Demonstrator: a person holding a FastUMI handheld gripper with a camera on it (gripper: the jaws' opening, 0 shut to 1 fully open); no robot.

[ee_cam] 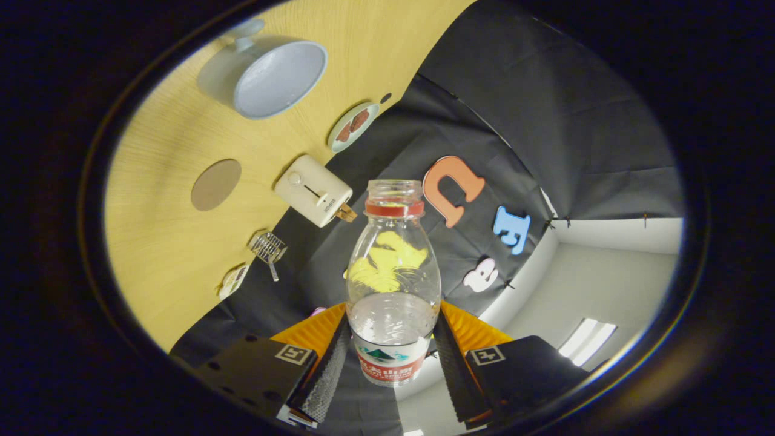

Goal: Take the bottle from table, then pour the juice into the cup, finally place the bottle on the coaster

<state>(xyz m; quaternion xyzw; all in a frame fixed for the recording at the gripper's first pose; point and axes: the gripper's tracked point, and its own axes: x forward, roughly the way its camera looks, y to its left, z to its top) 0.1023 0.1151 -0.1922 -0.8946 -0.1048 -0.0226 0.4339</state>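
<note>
Low in the frame, at centre, the tool point(392, 363) is clamped on a clear plastic bottle with a red neck ring and no cap point(393, 272), both fingers pressing its labelled lower body. Bottle's long axis runs straight ahead along the fingers, mouth farthest from them; a little clear liquid sits in it. View is rolled, so the pale wooden counter point(163, 254) fills the upper left. The wide light-blue cup point(275, 75) sits there, up and left of the bottle mouth, well apart. The round tan coaster point(215, 184) lies below the cup, nearer the fingers. Pour likely needs the mouth carried leftward over the cup.
</note>
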